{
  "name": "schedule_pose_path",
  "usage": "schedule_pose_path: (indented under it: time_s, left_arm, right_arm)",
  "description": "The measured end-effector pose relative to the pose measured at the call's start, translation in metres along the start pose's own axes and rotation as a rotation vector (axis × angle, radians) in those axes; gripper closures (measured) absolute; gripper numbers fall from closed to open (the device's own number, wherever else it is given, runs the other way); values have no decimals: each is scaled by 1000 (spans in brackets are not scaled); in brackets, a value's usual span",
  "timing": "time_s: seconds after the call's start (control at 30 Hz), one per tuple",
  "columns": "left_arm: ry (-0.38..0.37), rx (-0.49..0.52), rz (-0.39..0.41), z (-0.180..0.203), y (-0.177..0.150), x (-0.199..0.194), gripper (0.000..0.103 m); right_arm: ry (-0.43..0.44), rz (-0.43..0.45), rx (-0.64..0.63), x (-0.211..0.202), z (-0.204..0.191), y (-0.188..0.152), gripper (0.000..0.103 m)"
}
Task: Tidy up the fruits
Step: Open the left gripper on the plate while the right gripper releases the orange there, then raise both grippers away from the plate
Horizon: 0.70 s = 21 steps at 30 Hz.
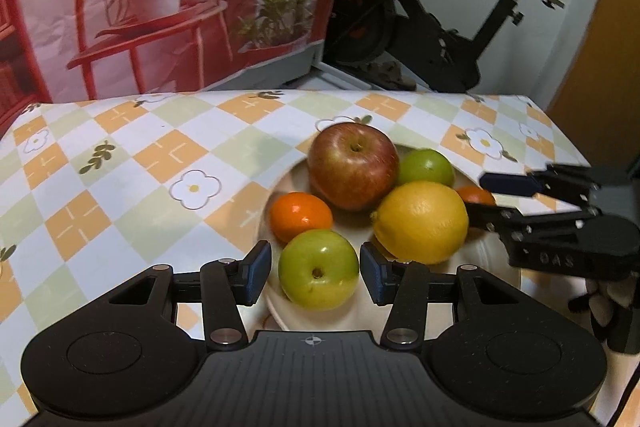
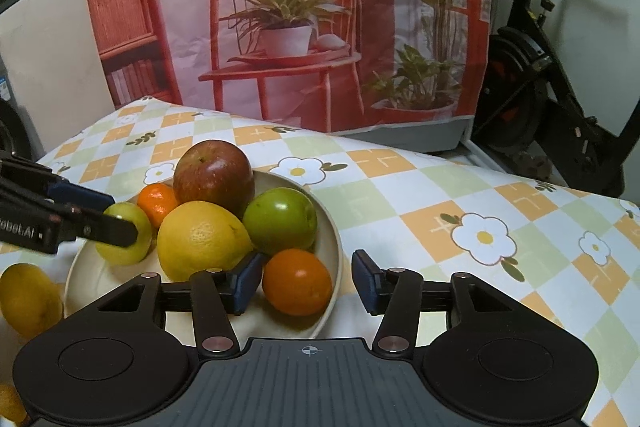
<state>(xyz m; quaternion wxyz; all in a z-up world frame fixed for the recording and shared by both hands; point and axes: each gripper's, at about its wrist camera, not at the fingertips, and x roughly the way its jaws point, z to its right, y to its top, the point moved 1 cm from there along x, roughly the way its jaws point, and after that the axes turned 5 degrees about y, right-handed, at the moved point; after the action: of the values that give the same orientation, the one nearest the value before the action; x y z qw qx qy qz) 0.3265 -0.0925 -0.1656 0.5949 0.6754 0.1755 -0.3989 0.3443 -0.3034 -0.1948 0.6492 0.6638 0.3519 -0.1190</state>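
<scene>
Both claws stand apart-jawed and empty over the plate [image 2: 334, 227]: the left claw [image 1: 314, 273] flanks a green apple [image 1: 318, 269], the right claw [image 2: 308, 283] straddles the plate's rim beside open bench [image 2: 460, 187].

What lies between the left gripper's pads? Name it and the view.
A green apple on the plate, between the pads of the left gripper; the left wrist view shows it.

Illumination is moderate, warm and indoor, arriving from above. Small specular highlights appear on the red apple [image 1: 353, 166] and lemon [image 2: 202, 239]. Soft shadows lie beneath the fruit. Fisheye distortion bows the bench [image 1: 120, 163] edges; corners vignette dark. Slight softness throughout.
</scene>
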Motion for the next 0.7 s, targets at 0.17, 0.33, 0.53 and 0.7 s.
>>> schedule_pose_path:
  time_s: [0.17,0.33,0.53,0.7]
  left_arm:
    - [14,3,20,1,0,-11,52]
    - [33,-30,52,-4,-1,-28,52]
    - [65,-82,110,-14,-8,-58,52]
    - [74,-115,151,-18,-20,-85,52]
  right_arm:
    - [-14,29,15,-16,-1,-3,48]
    - [-19,83,67,-39,-3,-9,45]
    - [5,146,102,-67,-18,-27,45]
    - [16,185,100,-83,-41,-47,45]
